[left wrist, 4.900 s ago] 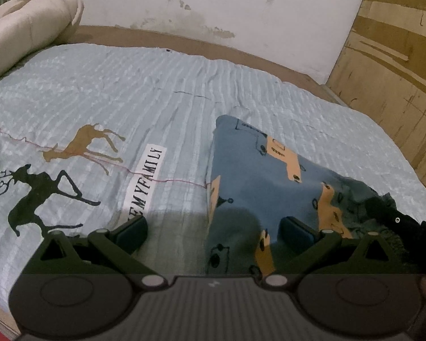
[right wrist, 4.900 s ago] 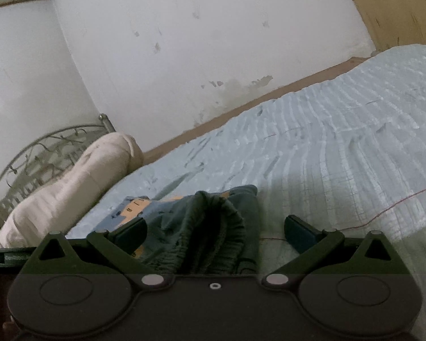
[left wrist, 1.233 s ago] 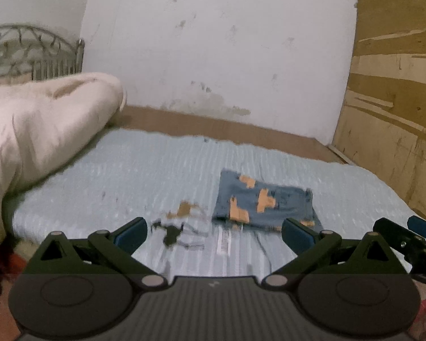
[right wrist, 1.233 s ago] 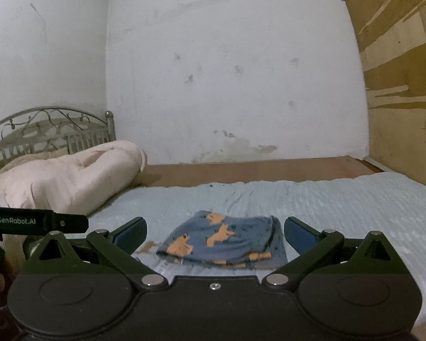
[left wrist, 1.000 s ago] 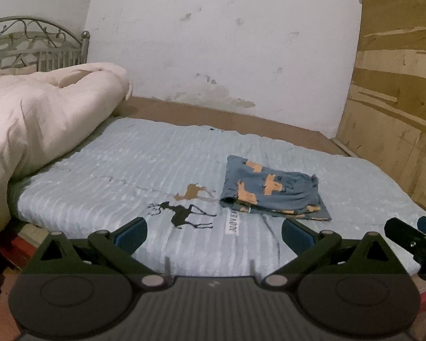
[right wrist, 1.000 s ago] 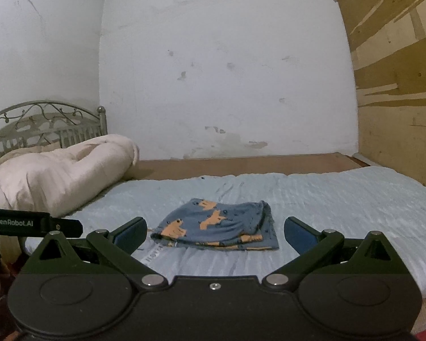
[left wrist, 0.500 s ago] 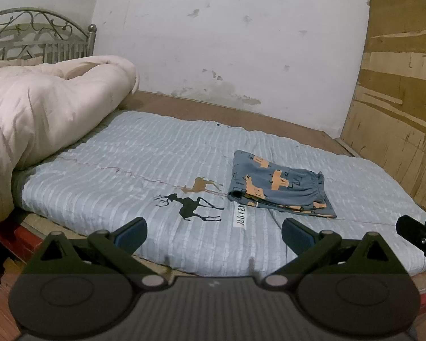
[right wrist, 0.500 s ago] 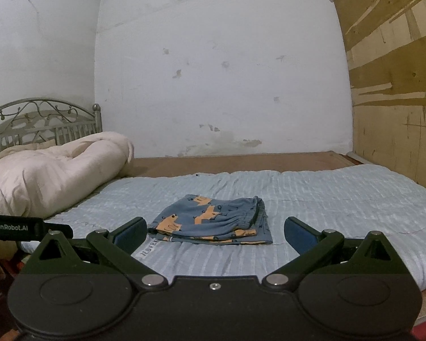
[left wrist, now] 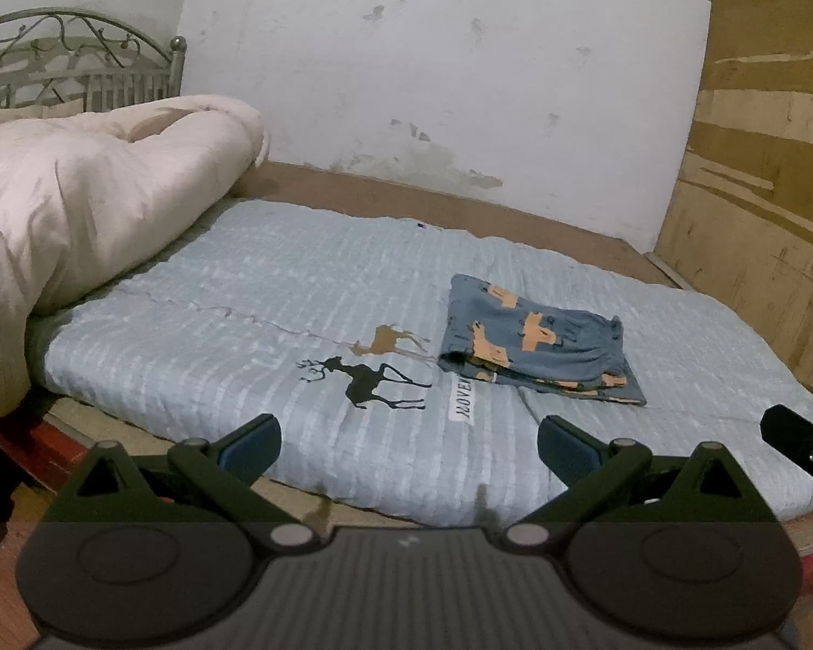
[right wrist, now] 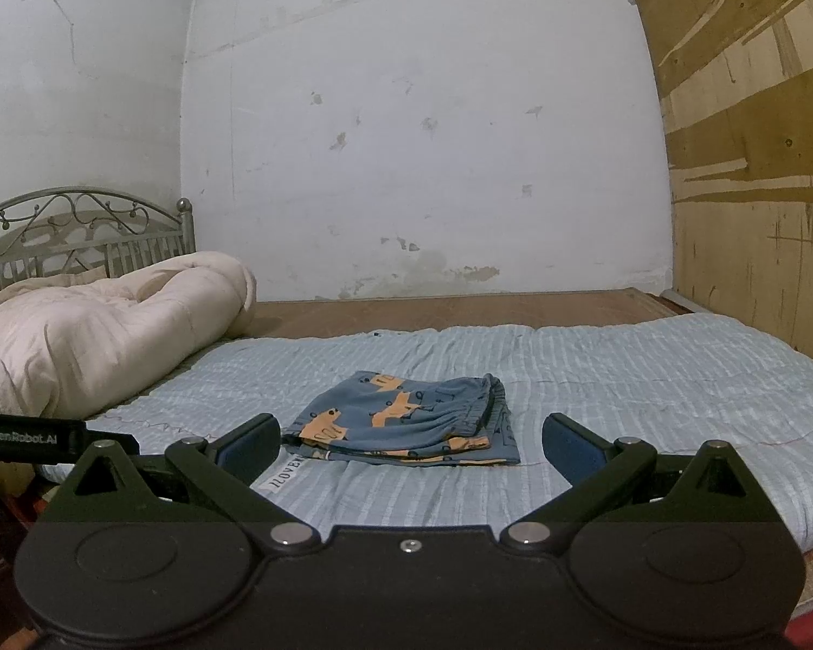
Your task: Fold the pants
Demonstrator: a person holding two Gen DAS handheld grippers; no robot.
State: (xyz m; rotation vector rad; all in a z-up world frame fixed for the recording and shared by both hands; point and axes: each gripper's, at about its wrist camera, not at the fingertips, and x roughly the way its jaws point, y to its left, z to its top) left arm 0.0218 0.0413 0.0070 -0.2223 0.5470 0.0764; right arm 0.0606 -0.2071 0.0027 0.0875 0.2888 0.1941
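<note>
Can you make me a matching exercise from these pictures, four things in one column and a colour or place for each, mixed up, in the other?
Things:
1. folded pants
2. comforter
3. headboard
4. deer print

Descriptions:
A. cream, bunched up at the head end of the bed
B. grey metal scrollwork
C. blue with orange patches, lying on the light blue bedspread
D. dark silhouette on the bedspread, beside the pants

Pairs: 1-C, 2-A, 3-B, 4-D

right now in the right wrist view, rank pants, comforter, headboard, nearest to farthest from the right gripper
1. pants: straight ahead of the open right gripper, folded on the bed.
2. comforter: farther back, left.
3. headboard: behind the comforter, far left.
</note>
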